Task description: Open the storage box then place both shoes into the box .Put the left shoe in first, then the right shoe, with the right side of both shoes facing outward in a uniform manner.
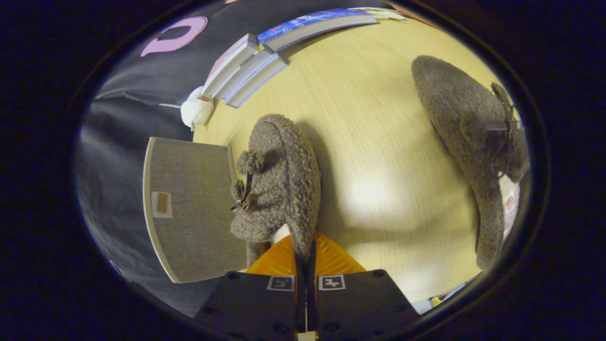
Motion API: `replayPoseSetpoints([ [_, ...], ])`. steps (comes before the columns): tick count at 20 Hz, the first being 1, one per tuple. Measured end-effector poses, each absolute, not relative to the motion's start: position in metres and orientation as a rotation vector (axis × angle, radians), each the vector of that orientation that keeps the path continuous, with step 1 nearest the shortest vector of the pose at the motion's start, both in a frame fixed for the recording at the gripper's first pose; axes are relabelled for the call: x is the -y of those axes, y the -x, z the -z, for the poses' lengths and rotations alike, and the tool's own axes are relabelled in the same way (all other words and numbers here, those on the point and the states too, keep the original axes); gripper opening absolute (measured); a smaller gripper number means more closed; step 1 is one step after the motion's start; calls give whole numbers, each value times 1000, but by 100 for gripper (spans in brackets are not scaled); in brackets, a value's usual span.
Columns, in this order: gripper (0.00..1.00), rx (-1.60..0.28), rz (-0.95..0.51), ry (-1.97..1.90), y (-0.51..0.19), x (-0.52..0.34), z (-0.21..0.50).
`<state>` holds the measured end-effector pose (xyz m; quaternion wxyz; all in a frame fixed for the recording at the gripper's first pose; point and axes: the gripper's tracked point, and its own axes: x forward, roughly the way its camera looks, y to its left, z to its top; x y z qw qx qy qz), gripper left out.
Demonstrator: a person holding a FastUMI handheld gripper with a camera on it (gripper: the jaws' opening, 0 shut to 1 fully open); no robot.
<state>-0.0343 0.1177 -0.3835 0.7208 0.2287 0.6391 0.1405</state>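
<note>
My gripper (305, 258) is shut on the heel rim of a fuzzy grey-brown shoe (279, 184) with pompoms and a small bow; the shoe hangs just ahead of the fingers, above the wooden table (374, 142). A second matching shoe (468, 132) lies on the table, off to the right and apart from the fingers. The grey fabric storage box (194, 208) with a pale rim and a small tag stands to the left of the held shoe, at the table's edge. I see its flat grey face; whether it is open I cannot tell.
Several books (251, 71) lie in a row along the table's far edge, with a flat magazine (317, 23) beyond them. A white plush toy (196, 111) sits next to the books, near the box's far corner. Bare tabletop lies between the two shoes.
</note>
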Motion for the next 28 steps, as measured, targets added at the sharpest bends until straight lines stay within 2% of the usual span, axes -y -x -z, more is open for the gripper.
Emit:
replayPoseSetpoints([
  [10, 5, -1281, -387, -746, 20, -142, 289],
  [20, 4, -1159, -564, -771, 38, -212, 174],
  [28, 4, -1184, -604, -764, 53, -297, 165],
])
